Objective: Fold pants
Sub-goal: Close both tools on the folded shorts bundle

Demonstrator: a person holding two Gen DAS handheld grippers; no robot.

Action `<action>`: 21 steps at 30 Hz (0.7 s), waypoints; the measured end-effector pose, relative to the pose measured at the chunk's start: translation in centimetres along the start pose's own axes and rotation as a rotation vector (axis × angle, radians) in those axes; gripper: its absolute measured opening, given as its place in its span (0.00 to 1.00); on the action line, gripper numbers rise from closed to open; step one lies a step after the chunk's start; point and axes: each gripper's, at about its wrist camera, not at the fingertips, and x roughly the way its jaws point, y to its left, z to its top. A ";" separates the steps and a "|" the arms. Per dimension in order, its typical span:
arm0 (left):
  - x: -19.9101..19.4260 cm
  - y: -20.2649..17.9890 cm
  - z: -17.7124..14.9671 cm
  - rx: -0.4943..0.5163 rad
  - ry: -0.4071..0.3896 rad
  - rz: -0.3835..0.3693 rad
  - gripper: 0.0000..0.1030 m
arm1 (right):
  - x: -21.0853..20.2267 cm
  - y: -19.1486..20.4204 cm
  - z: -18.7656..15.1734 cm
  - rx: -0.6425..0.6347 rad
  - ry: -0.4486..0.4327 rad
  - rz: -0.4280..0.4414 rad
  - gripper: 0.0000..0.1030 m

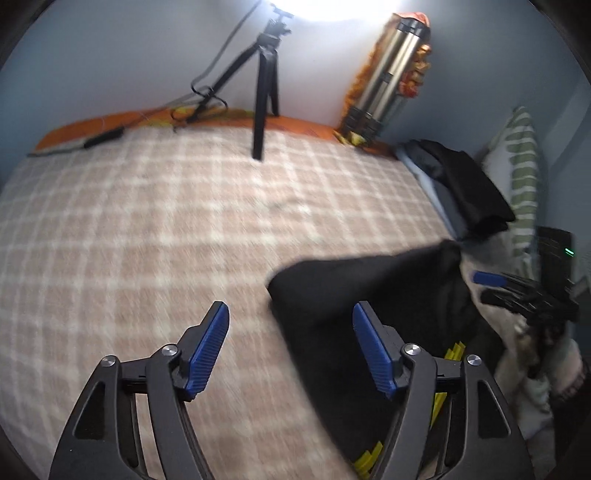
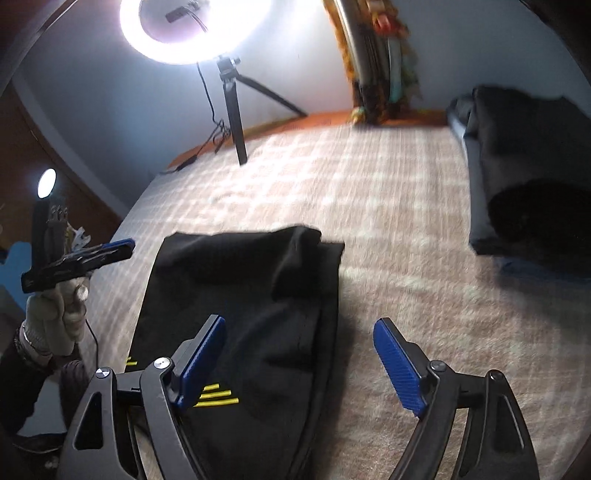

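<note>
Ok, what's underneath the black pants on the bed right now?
The black pants lie on the pink checked blanket, which shows all around them. Whatever sits directly beneath the fabric is covered. Both grippers, left and right, are open.

Motion blur smears both views: the checks on the bed (image 1: 147, 221) run into streaks. The pants (image 2: 251, 295) run out of the right wrist view at its bottom edge, and the left gripper's (image 1: 290, 350) right finger covers part of them in the left wrist view, so their full length is unseen. The ring light (image 2: 195, 33) is cut by the top edge and blown out white. The dark pile (image 2: 532, 166) by the wall is too blurred to tell how many garments it holds. The right gripper (image 1: 509, 288), seen from the left wrist, is a smear; its fingers cannot be read there.
</note>
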 end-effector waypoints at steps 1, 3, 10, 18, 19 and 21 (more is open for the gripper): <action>0.0 -0.1 -0.3 -0.003 0.013 -0.015 0.67 | 0.3 -0.4 0.0 0.010 0.015 0.012 0.82; 0.0 -0.1 -1.1 -0.015 0.035 -0.045 0.67 | 0.8 -1.5 -0.2 0.038 0.040 0.045 0.82; 1.9 1.3 -2.6 -0.105 0.099 -0.125 0.67 | 1.9 -4.6 -0.7 0.107 0.067 0.216 0.83; 2.8 2.0 -3.2 -0.126 0.087 -0.191 0.67 | 2.5 -6.3 -0.6 0.131 0.076 0.402 0.83; 2.8 2.1 -3.1 -0.132 0.087 -0.206 0.65 | 2.5 -6.3 -0.7 0.127 0.079 0.417 0.83; 2.9 2.3 -3.0 -0.135 0.088 -0.222 0.65 | 2.9 -6.3 -0.7 0.131 0.090 0.462 0.76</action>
